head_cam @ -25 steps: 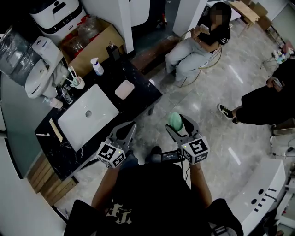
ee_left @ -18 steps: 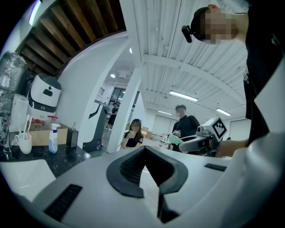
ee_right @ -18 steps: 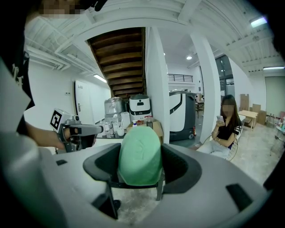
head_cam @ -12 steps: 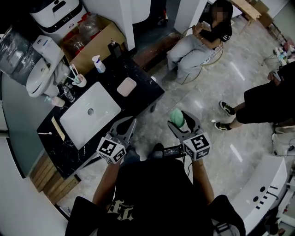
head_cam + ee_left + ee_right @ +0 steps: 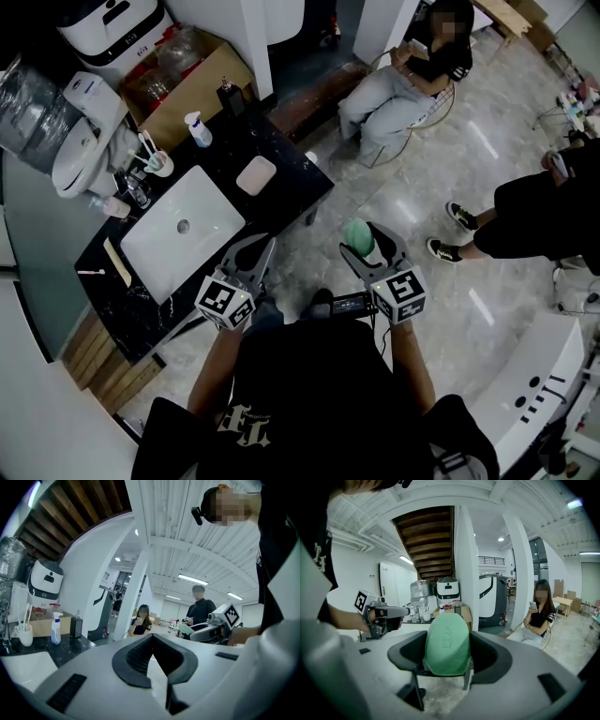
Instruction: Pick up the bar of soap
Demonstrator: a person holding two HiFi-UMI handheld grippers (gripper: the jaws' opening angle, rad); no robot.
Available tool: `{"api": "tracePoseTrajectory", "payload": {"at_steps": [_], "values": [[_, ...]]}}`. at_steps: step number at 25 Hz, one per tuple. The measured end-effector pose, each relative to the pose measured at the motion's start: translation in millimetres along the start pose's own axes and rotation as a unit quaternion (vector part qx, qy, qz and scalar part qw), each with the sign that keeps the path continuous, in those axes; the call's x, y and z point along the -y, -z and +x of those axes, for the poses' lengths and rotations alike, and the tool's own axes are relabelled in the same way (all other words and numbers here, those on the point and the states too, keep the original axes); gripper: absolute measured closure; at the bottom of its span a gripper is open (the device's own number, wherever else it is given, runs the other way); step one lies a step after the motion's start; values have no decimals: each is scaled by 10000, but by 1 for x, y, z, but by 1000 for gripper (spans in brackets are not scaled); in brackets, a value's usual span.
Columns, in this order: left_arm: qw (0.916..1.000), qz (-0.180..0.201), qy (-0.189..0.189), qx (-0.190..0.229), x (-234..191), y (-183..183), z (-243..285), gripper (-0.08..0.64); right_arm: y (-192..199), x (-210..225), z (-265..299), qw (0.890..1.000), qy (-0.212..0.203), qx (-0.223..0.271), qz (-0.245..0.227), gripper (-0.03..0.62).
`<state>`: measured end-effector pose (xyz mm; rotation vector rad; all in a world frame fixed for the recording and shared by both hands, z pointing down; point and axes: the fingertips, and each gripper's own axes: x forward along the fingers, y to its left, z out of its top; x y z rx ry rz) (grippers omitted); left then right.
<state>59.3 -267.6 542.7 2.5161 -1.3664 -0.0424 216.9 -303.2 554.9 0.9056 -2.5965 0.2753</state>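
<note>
Right gripper view reveals embossed soap (image 5: 446,637) clamped in right tool (image 5: 447,657); left tool (image 5: 151,639) closed.

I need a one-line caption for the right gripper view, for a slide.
Right gripper shut on the green bar of soap, held in the air above the floor.

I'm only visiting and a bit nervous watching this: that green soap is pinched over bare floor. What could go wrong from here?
1. The bar of soap sits upright between the jaws of the right gripper, gripped only by its sides; if slick, it might slip out.
2. It hangs over the floor, clear of the counter, so a drop would likely land there.
</note>
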Motion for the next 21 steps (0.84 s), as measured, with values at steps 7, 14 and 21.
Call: {"api": "tracePoseTrajectory", "payload": {"at_steps": [7, 14, 21], "values": [[10000, 41, 39, -19, -2, -2, 1, 551, 0, 0, 2, 10000, 26, 8, -29, 301], [9999, 73, 73, -23, -4, -3, 1, 552, 1, 0, 2, 10000, 73, -1, -34, 301], [9999, 100, 85, 10, -5, -7, 1, 552, -2, -2, 3, 9999, 45, 39, -97, 301]]}}
